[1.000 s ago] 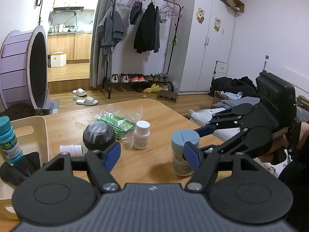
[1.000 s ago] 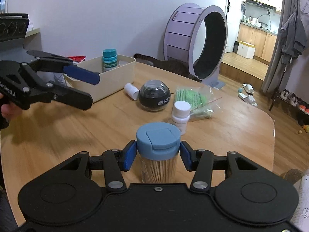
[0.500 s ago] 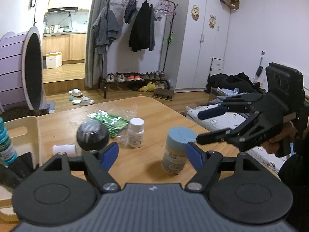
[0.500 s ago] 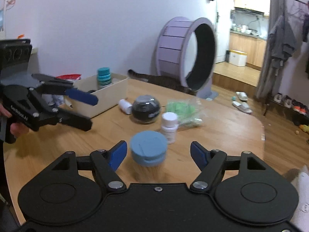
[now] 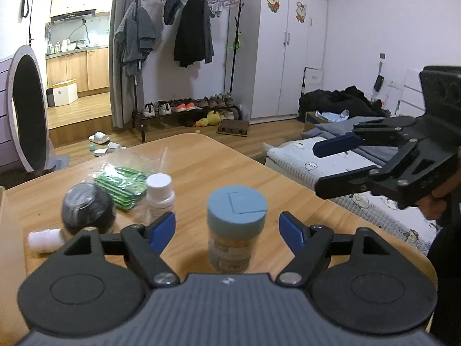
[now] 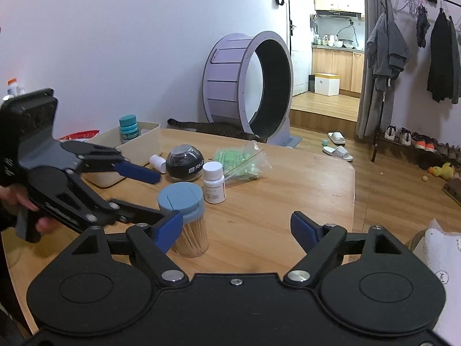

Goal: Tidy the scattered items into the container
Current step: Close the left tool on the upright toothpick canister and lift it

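Toothpick jar [image 5: 236,227] with a blue lid stands upright between the left gripper's [image 5: 227,232] spread fingers — untouched. Right gripper [image 6: 236,226] gapes empty too, jar at its ten o'clock.

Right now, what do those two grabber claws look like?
Both are black plastic claws. The left gripper and right gripper each have two blue finger pads, silver screws, round discs on the base and a ribbed dark body. Bare fingers grip the handles.

You have one toothpick jar [image 6: 184,219], two white pill bottles [image 6: 213,182], one black sphere [image 6: 185,166], one green packet bag [image 6: 240,163], one teal-capped bottle [image 6: 129,128].
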### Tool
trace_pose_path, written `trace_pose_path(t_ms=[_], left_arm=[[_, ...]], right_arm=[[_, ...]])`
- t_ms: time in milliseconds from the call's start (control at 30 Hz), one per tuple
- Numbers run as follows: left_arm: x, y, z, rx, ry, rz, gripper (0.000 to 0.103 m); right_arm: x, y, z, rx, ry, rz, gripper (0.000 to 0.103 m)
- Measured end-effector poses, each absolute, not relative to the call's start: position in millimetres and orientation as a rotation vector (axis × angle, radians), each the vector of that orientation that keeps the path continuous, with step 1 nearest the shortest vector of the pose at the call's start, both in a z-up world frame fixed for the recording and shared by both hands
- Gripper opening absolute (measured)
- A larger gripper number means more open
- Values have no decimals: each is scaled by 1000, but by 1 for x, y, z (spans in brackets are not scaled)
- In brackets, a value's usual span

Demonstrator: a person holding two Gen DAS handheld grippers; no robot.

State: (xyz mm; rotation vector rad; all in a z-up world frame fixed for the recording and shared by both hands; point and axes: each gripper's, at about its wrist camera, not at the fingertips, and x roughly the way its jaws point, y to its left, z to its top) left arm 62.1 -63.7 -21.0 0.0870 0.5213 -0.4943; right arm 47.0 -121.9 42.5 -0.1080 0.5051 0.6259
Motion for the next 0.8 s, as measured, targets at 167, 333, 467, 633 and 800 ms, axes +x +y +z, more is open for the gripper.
trace_pose_path(t_ms=[167,333,467,633,800], left_arm=[[66,-72,-24,104,514,-480,78],[68,-73,-25,103,515,-467,74],[71,-74,-26,114,524,-454,57],[70,-71,-24,103,529,-443,48],[61,-53,-13,88,505,-414,48]], right_arm=[[46,-129,44,-92,482,627,82],[46,-133,44,-78,467,631,83],[45,-134,45,-68,459,637,83],[43,-135,47,-41,449,647,83],[43,-128,46,-11,447,678,83]])
